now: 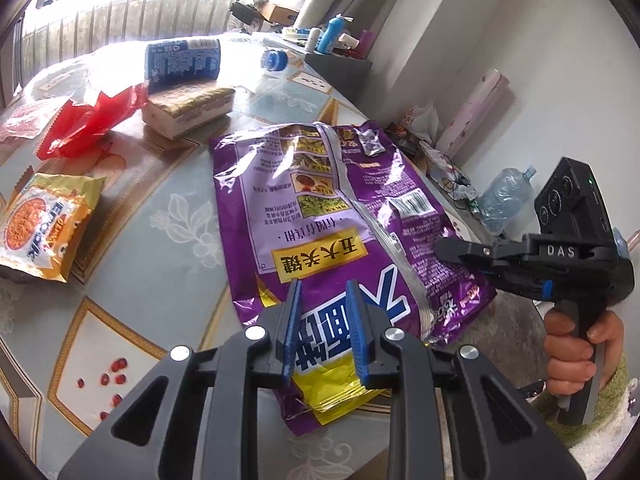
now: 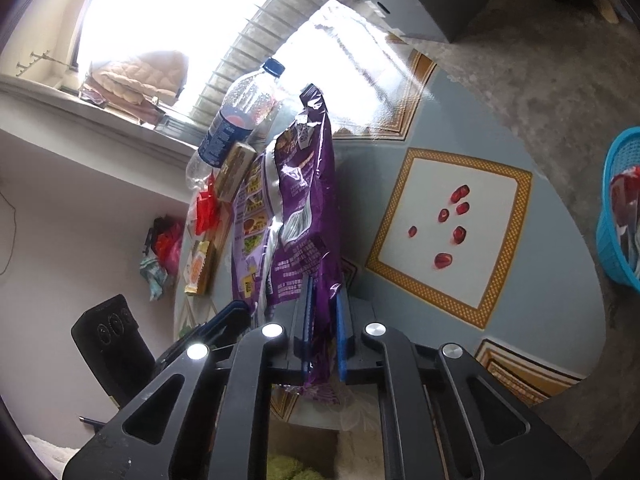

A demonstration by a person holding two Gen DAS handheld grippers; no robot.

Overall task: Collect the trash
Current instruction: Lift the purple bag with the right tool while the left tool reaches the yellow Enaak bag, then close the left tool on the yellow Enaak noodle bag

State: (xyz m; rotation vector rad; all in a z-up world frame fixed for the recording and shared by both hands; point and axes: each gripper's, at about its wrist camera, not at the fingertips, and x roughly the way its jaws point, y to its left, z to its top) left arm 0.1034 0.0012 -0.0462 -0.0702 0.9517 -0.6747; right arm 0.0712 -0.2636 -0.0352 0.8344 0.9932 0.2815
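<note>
Two tools are clamped on the purple bag (image 1: 340, 216): the left tool (image 1: 324, 332) at its near end, bottom centre, the right tool (image 2: 324, 336) on its side edge. Its long axis runs away up-frame over the surface (image 1: 168, 232). Far right, the blue basket (image 2: 618, 216) is cut off.

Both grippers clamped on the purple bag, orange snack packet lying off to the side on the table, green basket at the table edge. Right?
Not quite: the basket is blue, not green, as the right wrist view shows. The rest holds: the left gripper and right gripper both pinch the purple bag, and the orange snack packet lies off to the side on the table.
</note>
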